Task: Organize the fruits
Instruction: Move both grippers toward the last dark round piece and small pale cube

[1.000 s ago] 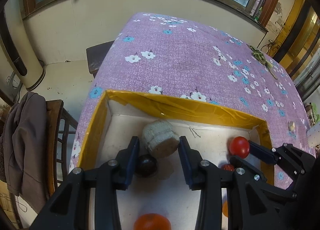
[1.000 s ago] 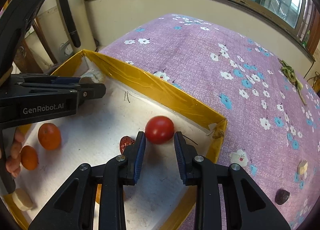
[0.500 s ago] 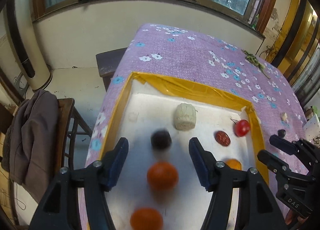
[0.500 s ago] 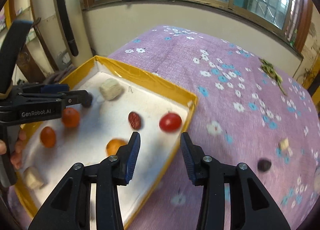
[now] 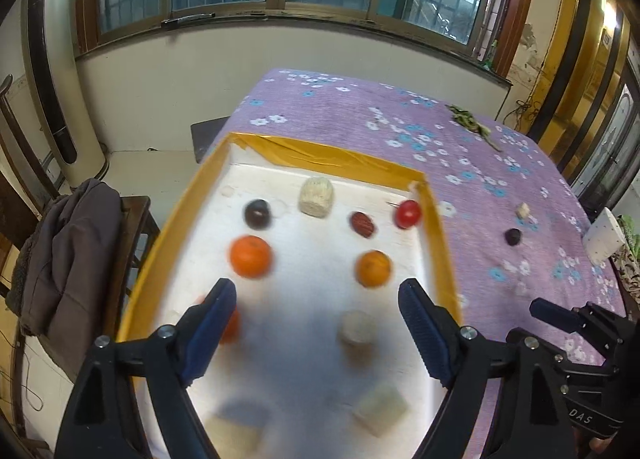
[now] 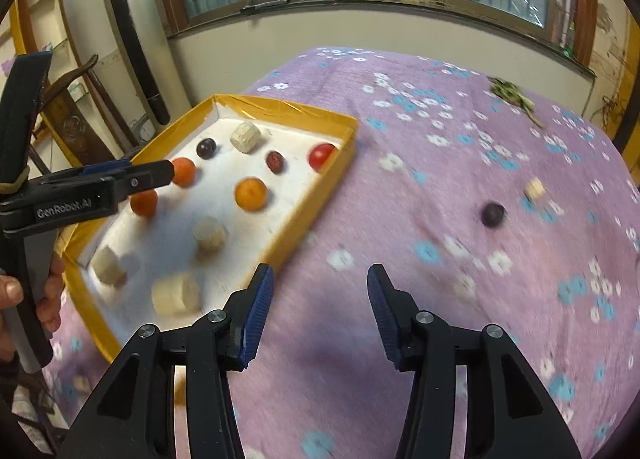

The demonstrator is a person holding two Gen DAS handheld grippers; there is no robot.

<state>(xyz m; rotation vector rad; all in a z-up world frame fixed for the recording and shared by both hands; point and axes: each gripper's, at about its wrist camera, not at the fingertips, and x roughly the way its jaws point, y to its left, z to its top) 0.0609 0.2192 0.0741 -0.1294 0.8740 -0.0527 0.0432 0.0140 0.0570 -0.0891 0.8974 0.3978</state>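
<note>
A yellow-rimmed white tray (image 5: 438,243) (image 6: 332,183) lies on the purple flowered cloth. It holds a red tomato (image 5: 407,214) (image 6: 322,155), a red date (image 5: 362,223), a dark plum (image 5: 257,213), oranges (image 5: 251,256) (image 6: 251,193) and several pale chunks (image 5: 316,196). A second dark plum (image 6: 492,214) (image 5: 512,236) and a pale cube (image 6: 535,189) lie loose on the cloth right of the tray. My left gripper (image 5: 316,319) is open and empty above the tray's near half. My right gripper (image 6: 320,299) is open and empty over the cloth beside the tray's right rim.
A green sprig (image 6: 512,93) lies at the far right of the table. A white box (image 5: 602,237) sits at the right edge. A chair with a grey jacket (image 5: 68,255) stands left of the table. A wall and windows are behind.
Both grippers have pulled back and up from the tray and opened wider. The left left the dark plum in the tray; the right left the tomato there and moved right over the cloth.
</note>
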